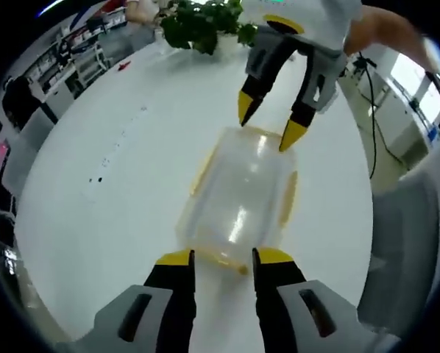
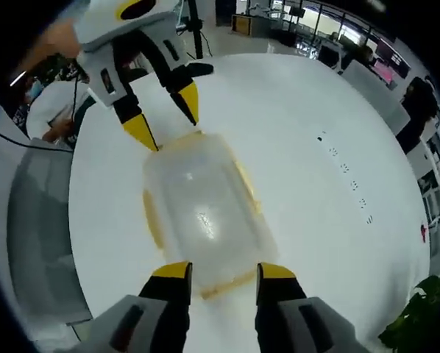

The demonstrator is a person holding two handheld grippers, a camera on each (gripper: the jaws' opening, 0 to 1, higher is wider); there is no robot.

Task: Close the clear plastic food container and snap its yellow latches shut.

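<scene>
Round, glossy white tabletop (image 1: pixel 95 220) across both views, with the clear rectangular plastic food container with yellow latches (image 1: pixel 238 202) at centre frame in the left gripper view, lid on top, yellow latches along its long sides and ends. Left gripper (image 1: pixel 222 257), black jaws tipped yellow, at bottom centre, jaws parted and tips just beside the container's near end, nothing grasped. Right gripper (image 1: pixel 268 125) at upper centre, jaws spread, tips at the far end. Leafy green potted plant (image 1: pixel 201 26) at the top edge; shelving and office furniture at upper left; a window at upper right. Small dark marks (image 2: pixel 345 173) on the table at right in the right gripper view.
</scene>
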